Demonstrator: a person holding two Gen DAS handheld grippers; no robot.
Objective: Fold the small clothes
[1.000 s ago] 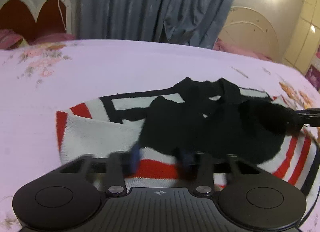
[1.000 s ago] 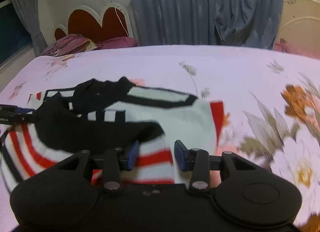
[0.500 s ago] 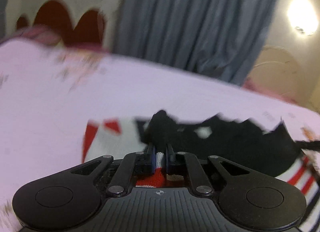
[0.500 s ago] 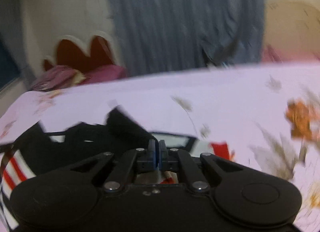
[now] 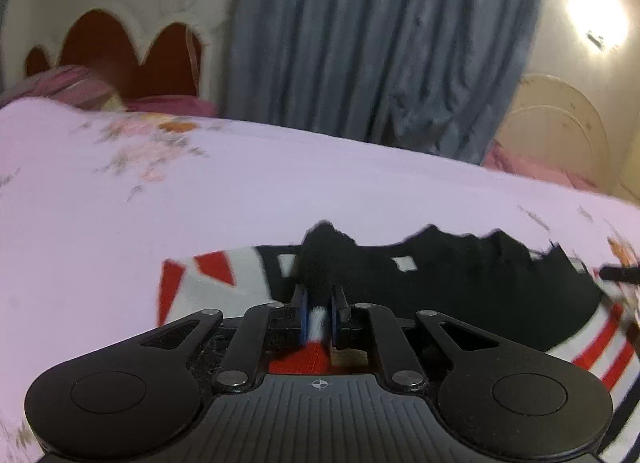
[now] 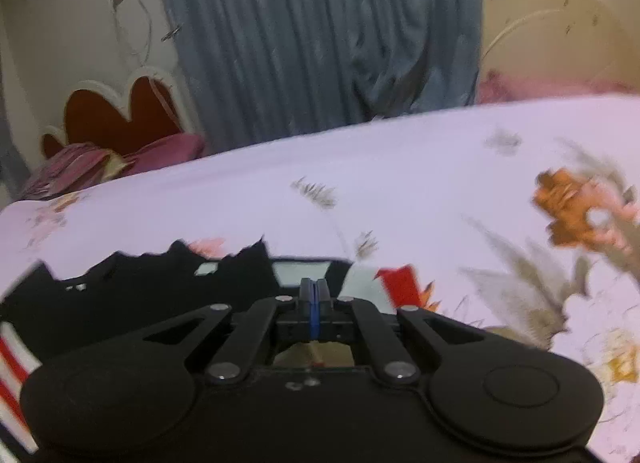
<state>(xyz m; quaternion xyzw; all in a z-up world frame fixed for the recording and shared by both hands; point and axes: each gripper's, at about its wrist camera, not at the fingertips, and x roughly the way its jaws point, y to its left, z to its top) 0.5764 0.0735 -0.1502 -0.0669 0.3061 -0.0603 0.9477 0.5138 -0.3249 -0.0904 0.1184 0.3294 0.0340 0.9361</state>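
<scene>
- Left wrist view: left gripper [image 5: 319,317] at lower centre, jaws clamped on a pinch of the knit garment [image 5: 460,303]; white and red knit shows between the blue pads.
- Garment lies on the lilac floral bedsheet [image 5: 280,191], spread across lower centre to right edge; black, white and red stripes, black part bunched along the top.
- Right wrist view: right gripper [image 6: 315,313] at lower centre, jaws nearly together after closing then easing slightly wider; near hem runs under them, judged pinched, cloth between pads hardly visible.
- Same garment [image 6: 132,295] fills lower left of that frame; red corner just right of the jaws.
- Handling, judged: soft, light, floppy knit; stretches, sags between grips, not slippery or fragile.
- Hold at hem corners, both layers, pulled taut to stop bunching.
</scene>
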